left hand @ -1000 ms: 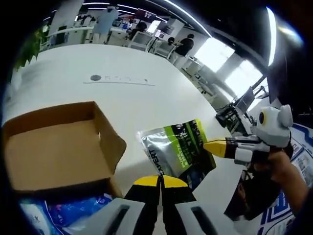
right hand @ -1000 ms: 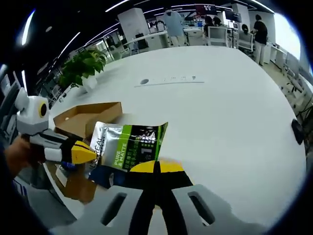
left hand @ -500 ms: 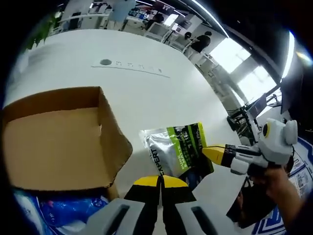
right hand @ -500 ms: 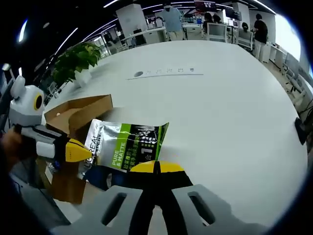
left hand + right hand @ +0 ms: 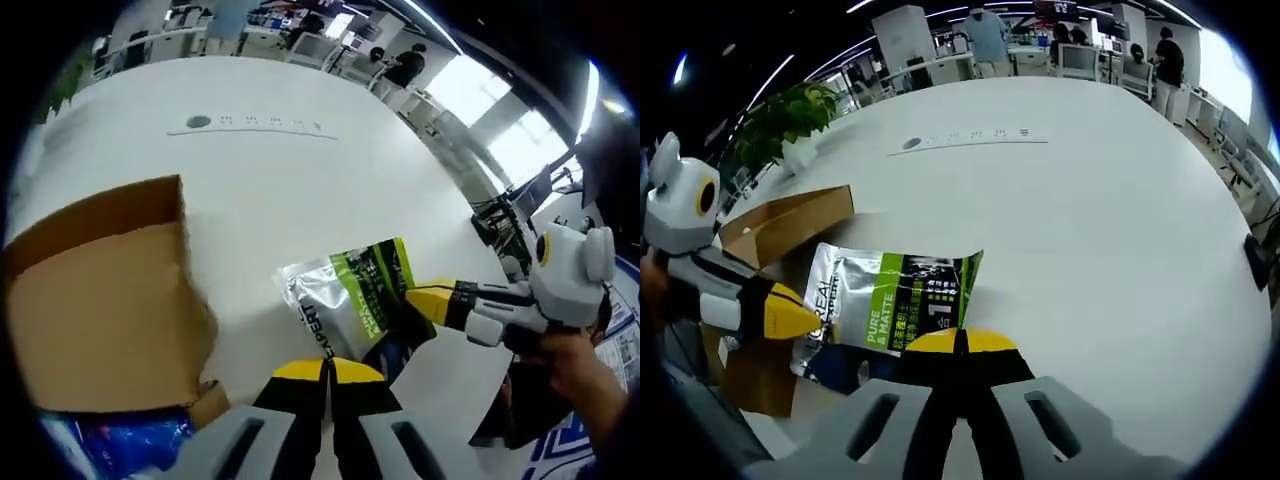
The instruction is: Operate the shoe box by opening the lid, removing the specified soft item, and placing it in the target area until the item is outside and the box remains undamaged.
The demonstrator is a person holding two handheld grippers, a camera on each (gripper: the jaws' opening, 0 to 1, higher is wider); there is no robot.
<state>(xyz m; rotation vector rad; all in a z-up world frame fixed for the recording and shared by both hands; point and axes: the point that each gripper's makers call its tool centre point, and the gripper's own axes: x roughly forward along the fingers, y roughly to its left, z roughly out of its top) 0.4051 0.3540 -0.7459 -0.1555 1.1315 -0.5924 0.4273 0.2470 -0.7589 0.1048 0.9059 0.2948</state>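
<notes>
While the pouch is out of the box, these lines give the state of things.

Step in hand: the carry-and-place step, in my judgement; the box lid is already up and the soft item is outside.
Soft item: a silver and green pouch [image 5: 890, 310] seen over the white table [image 5: 1110, 230], just beside the cardboard shoe box [image 5: 780, 228]; in the left gripper view the pouch [image 5: 355, 305] sits to the right of the box [image 5: 95, 300].
Right gripper: its jaws [image 5: 960, 345] are pressed together at the pouch's near edge, seemingly pinching it; in the left gripper view its yellow tips [image 5: 432, 302] meet the pouch's green side.
Left gripper: its jaws [image 5: 325, 372] are closed with nothing between them, near the pouch's silver end; in the right gripper view its yellow tip [image 5: 790, 312] is at that same end.
Box: the open flap stands up, the cardboard looks unbent; blue packaging [image 5: 130, 445] lies in the box.
Contact with table: I cannot tell whether the pouch rests on the surface or hangs just above it.
Next move calls for: lowering the pouch flat onto a bare part of the table, well apart from the box, then parting the right jaws; the left gripper needs to keep off the flap.
</notes>
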